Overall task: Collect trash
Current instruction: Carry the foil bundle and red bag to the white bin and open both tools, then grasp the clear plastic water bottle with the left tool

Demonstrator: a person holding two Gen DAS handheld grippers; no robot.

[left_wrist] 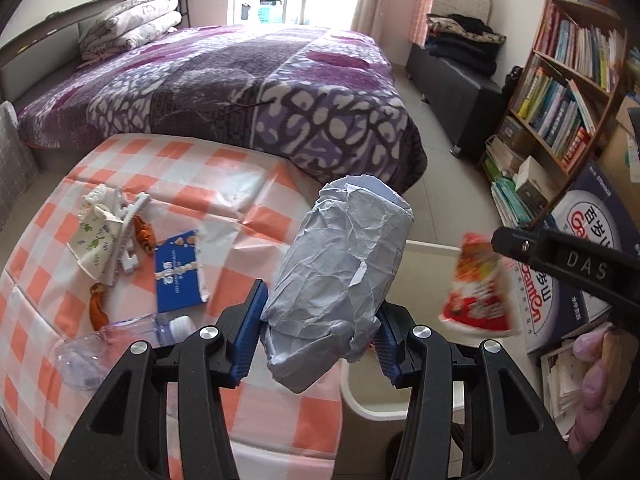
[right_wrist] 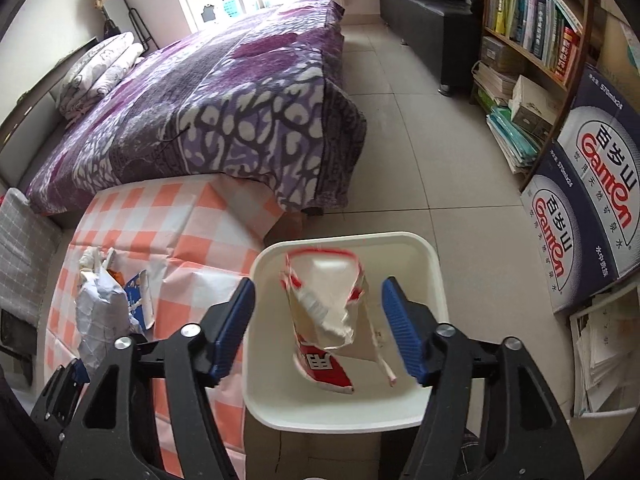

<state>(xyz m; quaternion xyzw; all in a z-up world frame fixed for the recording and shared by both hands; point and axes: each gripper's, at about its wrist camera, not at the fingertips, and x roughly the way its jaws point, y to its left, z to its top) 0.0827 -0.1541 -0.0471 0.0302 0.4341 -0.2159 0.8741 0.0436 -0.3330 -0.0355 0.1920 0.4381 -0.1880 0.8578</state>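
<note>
Floor tiles [right_wrist: 440,152] lie bare around the white bin [right_wrist: 434,280], running from its far rim to the dark bench [right_wrist: 436,40] and to the bookshelf [right_wrist: 532,28], giving the widest open room in either view. Beyond the bin on the other side the bed [right_wrist: 224,100] under its purple blanket fills the space, its corner hanging just past the bin's far rim. The table [right_wrist: 176,216] with the orange checked cloth stands just beside the bin, its edge close along the bin's wall. Printed cartons [right_wrist: 592,200] are stacked well apart from the bin, below the bookshelf.

Over the bin's mouth the right gripper [right_wrist: 319,328] stands spread, its blue pads clear of the red and white wrapper [right_wrist: 324,320], which is blurred and hangs loose between them above the bin floor. The left gripper [left_wrist: 320,340], just beside the bin at the table edge, pinches a crumpled pale blue paper bundle [left_wrist: 340,264] between its pads.

On the cloth, farther from the bin, lie a blue carton [left_wrist: 176,272], a clear plastic bottle [left_wrist: 132,336], a crumpled printed tissue [left_wrist: 96,236] and orange peel scraps [left_wrist: 96,308]. The bottle is partly hidden by the left gripper's frame. Fingers [left_wrist: 592,384] of a hand show cut off at the picture's edge, and the bin's near wall is hidden behind the grippers.
</note>
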